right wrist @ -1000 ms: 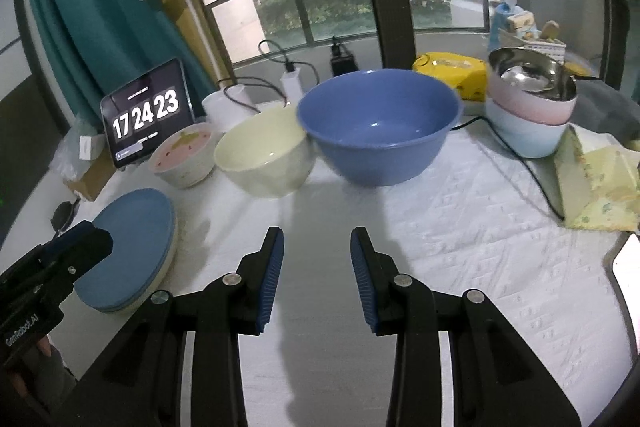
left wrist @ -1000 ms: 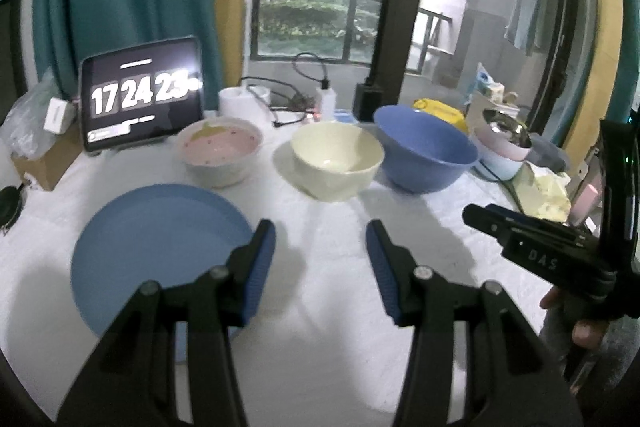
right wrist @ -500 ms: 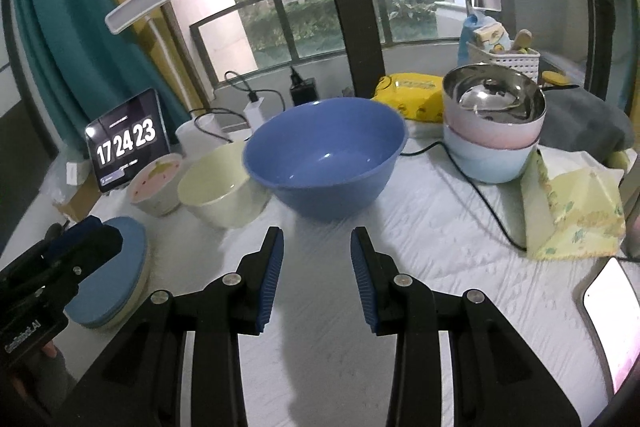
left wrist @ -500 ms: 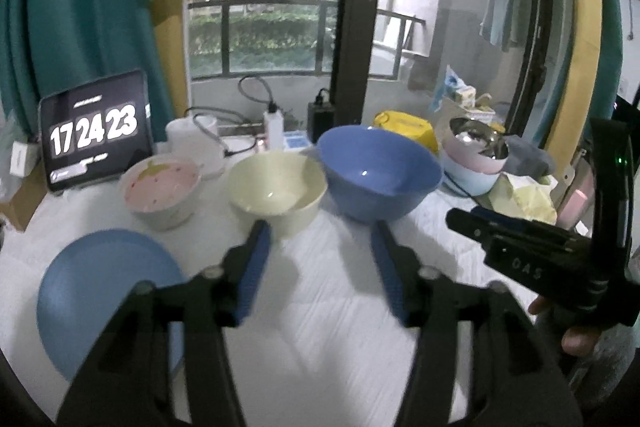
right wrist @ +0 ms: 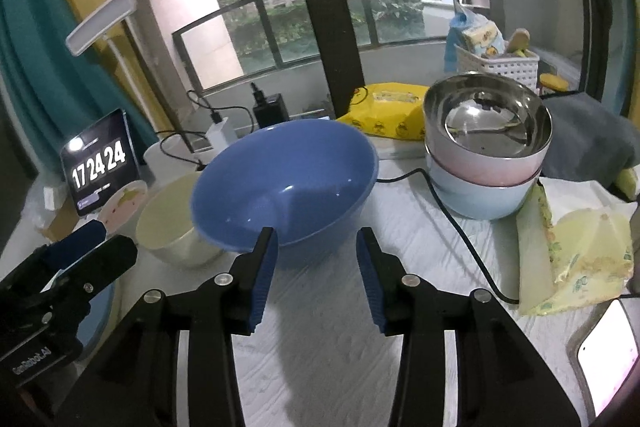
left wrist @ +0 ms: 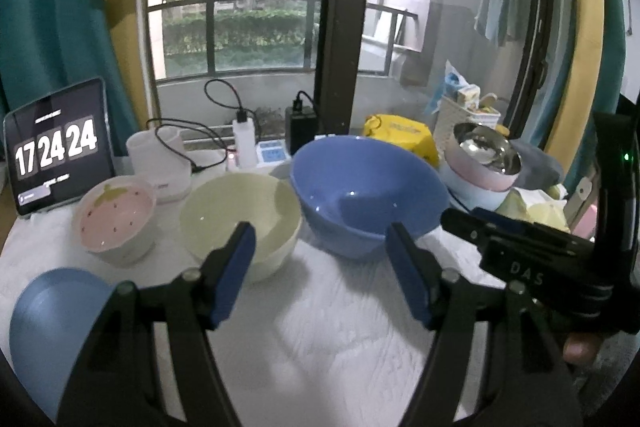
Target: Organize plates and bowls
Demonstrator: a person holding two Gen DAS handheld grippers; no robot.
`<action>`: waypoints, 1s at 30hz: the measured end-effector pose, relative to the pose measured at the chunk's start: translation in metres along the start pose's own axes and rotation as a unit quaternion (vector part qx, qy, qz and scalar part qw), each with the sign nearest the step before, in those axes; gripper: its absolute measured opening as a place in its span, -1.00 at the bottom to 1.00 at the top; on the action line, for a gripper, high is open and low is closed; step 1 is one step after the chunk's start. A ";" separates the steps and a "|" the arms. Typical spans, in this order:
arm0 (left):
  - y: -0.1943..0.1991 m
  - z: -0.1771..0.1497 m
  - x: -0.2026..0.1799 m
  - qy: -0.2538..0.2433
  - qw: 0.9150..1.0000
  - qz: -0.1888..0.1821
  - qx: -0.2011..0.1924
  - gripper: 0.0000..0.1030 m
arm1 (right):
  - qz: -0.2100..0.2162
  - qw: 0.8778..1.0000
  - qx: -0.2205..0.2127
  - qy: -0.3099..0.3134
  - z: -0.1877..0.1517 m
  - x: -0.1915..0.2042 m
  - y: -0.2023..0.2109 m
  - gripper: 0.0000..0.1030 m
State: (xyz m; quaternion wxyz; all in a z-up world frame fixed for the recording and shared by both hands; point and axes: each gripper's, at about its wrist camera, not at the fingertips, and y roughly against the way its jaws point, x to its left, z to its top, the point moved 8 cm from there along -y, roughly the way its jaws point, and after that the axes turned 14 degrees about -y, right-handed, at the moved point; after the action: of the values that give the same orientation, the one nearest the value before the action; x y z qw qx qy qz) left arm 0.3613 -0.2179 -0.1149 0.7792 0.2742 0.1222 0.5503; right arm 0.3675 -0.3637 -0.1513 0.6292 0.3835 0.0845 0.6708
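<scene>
Both grippers have come closer to the row of bowls than a second ago; the bowls now fill more of each view, and the blue plate (left wrist: pixel 52 327) has slid to the low left edge of the left wrist view.

Left gripper (left wrist: pixel 320 275): jaws have just been opening and now stand spread, nothing between them. Its gap frames the space between the cream bowl (left wrist: pixel 240 223) and the big blue bowl (left wrist: pixel 368 195), left fingertip overlapping the cream bowl's rim in the picture (contact not evident).

Right gripper (right wrist: pixel 316 271): jaws have also just been opening, moderately spread, empty. They sit just before the near wall of the big blue bowl, not touching it as far as I can tell.

Pink strawberry bowl (left wrist: pixel 116 223) stands at the left end of the row, beside the cream bowl. A steel bowl nested in pink and pale-blue bowls (right wrist: pixel 486 155) stands off to the right.

Reading: nothing gripped yet, all bowls resting on the white table cover (right wrist: pixel 340 347). The widening jaws and the approach suggest a pick on a bowl rim is next, likely nesting by size.
</scene>
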 end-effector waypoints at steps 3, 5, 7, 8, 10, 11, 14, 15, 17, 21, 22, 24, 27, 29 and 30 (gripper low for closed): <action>-0.010 0.004 -0.001 -0.009 1.000 0.003 -0.003 0.34 | -0.001 1.000 0.000 -0.008 0.004 -0.004 -0.008 -0.16; -0.014 0.006 -0.001 -0.011 1.000 0.004 -0.002 0.34 | -0.002 1.000 0.001 -0.012 0.006 -0.005 -0.013 -0.16; -0.020 0.005 -0.002 -0.012 1.000 0.004 -0.002 0.34 | -0.005 1.000 0.004 -0.011 0.006 -0.006 -0.021 -0.16; -0.024 0.004 -0.002 -0.013 1.000 0.006 0.001 0.34 | -0.008 1.000 0.005 -0.009 0.006 -0.007 -0.025 -0.15; -0.032 0.001 -0.003 -0.014 1.000 0.006 0.007 0.34 | -0.012 1.000 0.012 -0.010 0.003 -0.010 -0.032 -0.15; -0.034 0.000 -0.003 -0.014 1.000 0.005 0.009 0.34 | -0.013 1.000 0.017 -0.011 0.001 -0.012 -0.036 -0.15; -0.044 -0.003 -0.004 -0.021 1.000 0.008 0.014 0.34 | -0.019 0.999 0.027 -0.014 -0.005 -0.016 -0.043 -0.15; -0.046 -0.004 -0.004 -0.022 1.000 0.008 0.015 0.34 | -0.021 0.999 0.029 -0.015 -0.007 -0.018 -0.045 -0.15; -0.053 -0.005 -0.004 -0.022 1.000 0.007 0.021 0.34 | -0.022 0.999 0.031 -0.017 -0.008 -0.020 -0.047 -0.15; -0.061 -0.007 -0.006 -0.028 0.999 0.007 0.027 0.34 | -0.026 0.999 0.038 -0.022 -0.012 -0.025 -0.053 -0.15; -0.062 -0.007 -0.008 -0.030 0.999 0.006 0.027 0.34 | -0.027 0.999 0.041 -0.024 -0.013 -0.026 -0.054 -0.15; -0.064 -0.008 -0.010 -0.035 0.999 0.007 0.028 0.34 | -0.030 0.998 0.045 -0.027 -0.015 -0.028 -0.057 -0.15; -0.069 -0.011 -0.012 -0.040 0.999 0.005 0.034 0.32 | -0.026 0.998 0.050 -0.030 -0.019 -0.030 -0.059 -0.28; -0.070 -0.012 -0.012 -0.042 0.999 0.008 0.033 0.30 | -0.027 0.998 0.050 -0.026 -0.019 -0.029 -0.058 -0.48; -0.071 -0.012 -0.012 -0.042 0.999 0.008 0.031 0.11 | -0.026 0.998 0.049 -0.023 -0.019 -0.028 -0.058 -0.52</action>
State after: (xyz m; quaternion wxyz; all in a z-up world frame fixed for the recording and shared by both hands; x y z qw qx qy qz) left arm 0.4068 -0.2430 -0.1656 0.7701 0.3223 0.1043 0.5406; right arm 0.3985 -0.3705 -0.2106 0.6288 0.4272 0.1127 0.6399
